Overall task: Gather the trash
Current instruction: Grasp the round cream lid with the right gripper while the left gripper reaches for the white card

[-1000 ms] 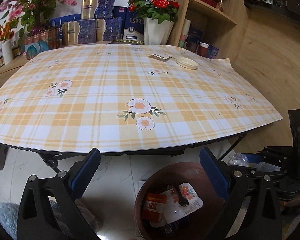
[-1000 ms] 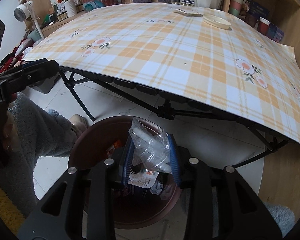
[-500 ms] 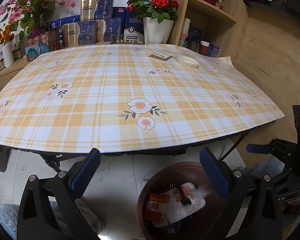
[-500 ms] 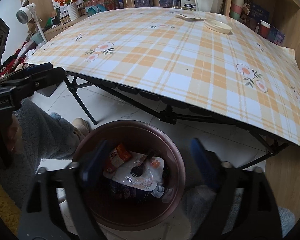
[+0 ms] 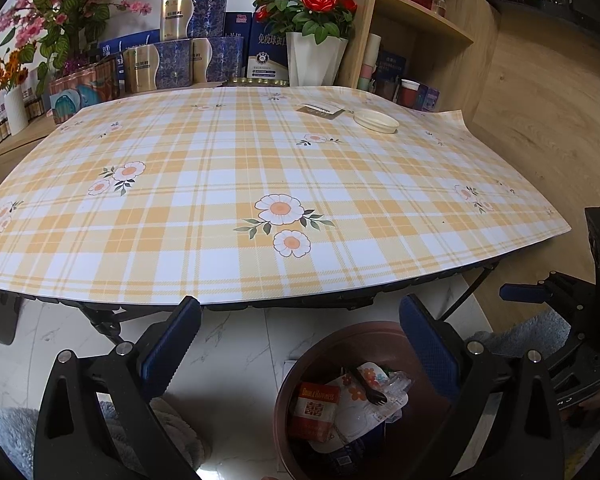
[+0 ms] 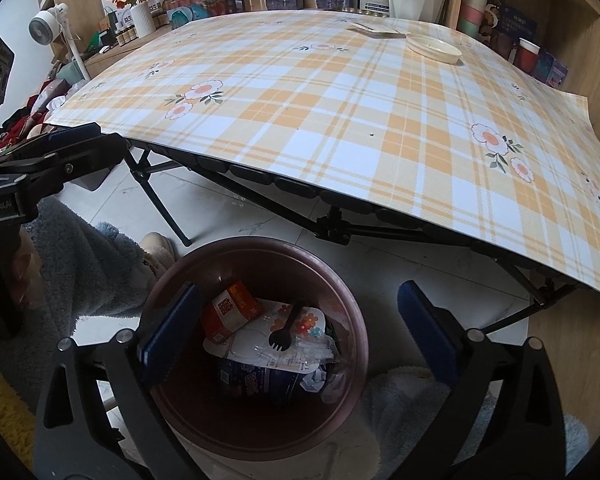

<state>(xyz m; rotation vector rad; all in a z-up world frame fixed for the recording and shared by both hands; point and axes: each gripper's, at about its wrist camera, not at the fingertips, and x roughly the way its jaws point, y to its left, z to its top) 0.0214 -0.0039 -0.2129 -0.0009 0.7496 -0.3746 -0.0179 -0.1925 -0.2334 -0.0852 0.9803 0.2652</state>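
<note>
Bin [image 5: 300, 364] bottom beyond frame edge; buried trash [image 6: 260, 376] indistinct.

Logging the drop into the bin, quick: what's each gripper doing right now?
Left gripper: open, holding nothing.
Right gripper: jaws opening, wide apart, nothing between them, over the trash bin.

Folding counter [image 5: 260, 184] with black legs, covered by a yellow plaid cloth with flowers. At its far side, a round cream lid [image 5: 376, 121] and just beside it a flat packet [image 5: 320, 109]. Below, on the white marble floor [image 5: 236, 336], a brown bin [image 6: 340, 304] with trash.
</note>
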